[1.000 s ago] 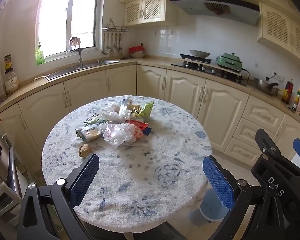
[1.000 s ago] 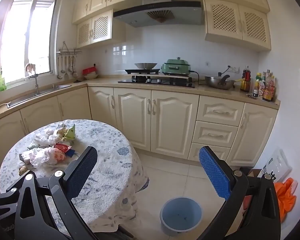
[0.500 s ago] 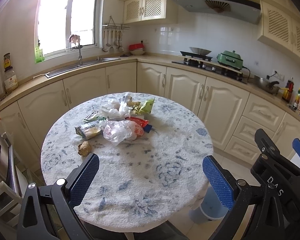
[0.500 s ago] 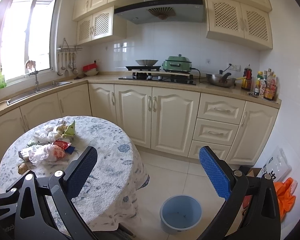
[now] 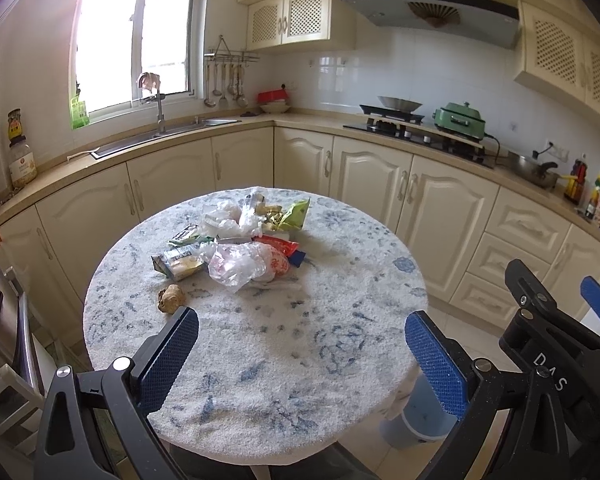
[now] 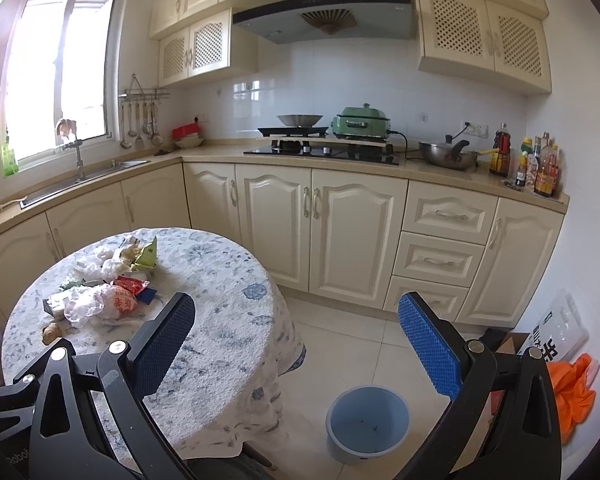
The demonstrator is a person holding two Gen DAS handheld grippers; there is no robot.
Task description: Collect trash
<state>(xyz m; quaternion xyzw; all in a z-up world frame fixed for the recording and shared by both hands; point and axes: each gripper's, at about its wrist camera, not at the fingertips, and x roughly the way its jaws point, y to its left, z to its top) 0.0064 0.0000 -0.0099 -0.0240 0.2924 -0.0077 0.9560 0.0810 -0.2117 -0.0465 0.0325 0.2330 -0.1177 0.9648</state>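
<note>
The left gripper [image 5: 300, 344] and the right gripper [image 6: 296, 332] were both held with their jaws spread wide and nothing between them, and neither was in contact with any trash. The trash was heaped on the far half of the round cloth-covered counter [image 5: 284, 364]: a crumpled clear plastic bag [image 5: 236, 266] over a red printed packet [image 5: 278, 262], a flat yellowish packet [image 5: 178, 264] just beside it, a green wrapper [image 5: 296, 216] and more white plastic [image 5: 230, 216] farther back, and a small brown lump [image 5: 171, 298] lying apart, nearest the left gripper. A blue bin [image 6: 368, 420] stood on the tiled floor [image 6: 348, 336] beside the counter, below the right gripper, and looked empty apart from a few specks. Several risks could be judged from this layout. The thin plastic bag was likely to slip or tear if pinched by a loose fold, and neighbouring wrappers could be dragged off the edge with it. The soft tablecloth could be caught by the jaws if they were lowered too far, so that the whole heap would be shifted. The brown lump, being rounded, could be rolled away by an off-centre closing. Because the bin sat low and partly under the counter's overhang, light wrappers could be dropped beside it rather than into it.
</note>
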